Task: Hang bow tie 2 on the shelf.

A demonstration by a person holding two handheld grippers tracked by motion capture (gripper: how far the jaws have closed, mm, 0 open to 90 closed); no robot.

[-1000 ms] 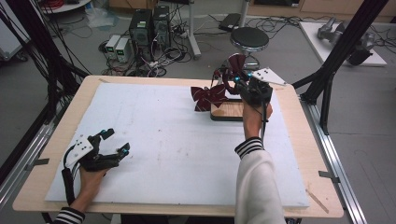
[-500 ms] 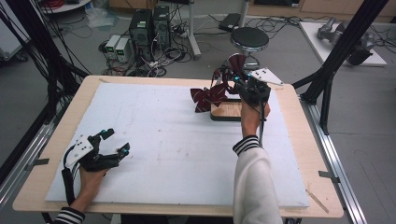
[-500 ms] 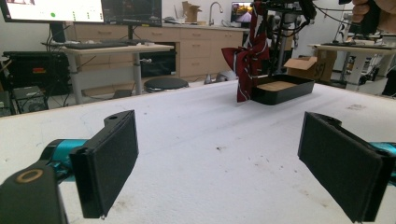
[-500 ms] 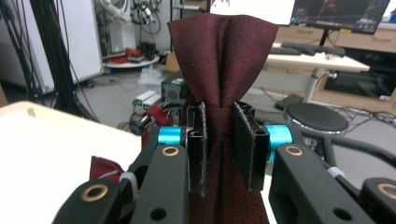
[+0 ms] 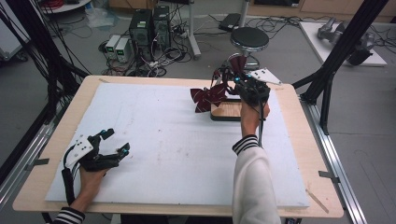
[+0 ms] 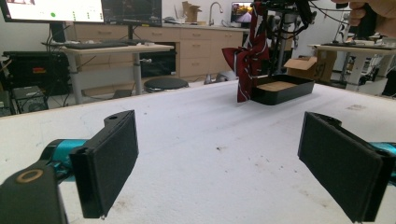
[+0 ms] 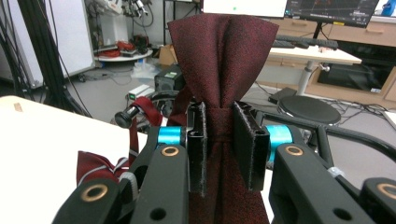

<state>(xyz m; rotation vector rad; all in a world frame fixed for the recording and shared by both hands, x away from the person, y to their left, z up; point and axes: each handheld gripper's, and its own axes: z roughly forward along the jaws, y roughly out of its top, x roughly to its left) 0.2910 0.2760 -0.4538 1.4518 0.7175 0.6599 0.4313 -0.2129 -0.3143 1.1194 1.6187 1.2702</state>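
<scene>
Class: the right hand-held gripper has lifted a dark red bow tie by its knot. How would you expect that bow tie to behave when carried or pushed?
Probably soft: the bow tie bunches where the right hand-held gripper pinches it. Likely light: its fan stands up unsupported. Its loose parts droop toward the black tray, so they may sway or snag.

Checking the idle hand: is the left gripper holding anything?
No, the left gripper is open, its fingers wide apart over the bare white table.

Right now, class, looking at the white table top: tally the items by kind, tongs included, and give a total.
Dark red fabric bow ties: 2, plain bow tie and striped bow tie
Black tray with wooden floor: 1
Black hand-held tongs: 2, left tongs and right tongs
Total: 5
</scene>
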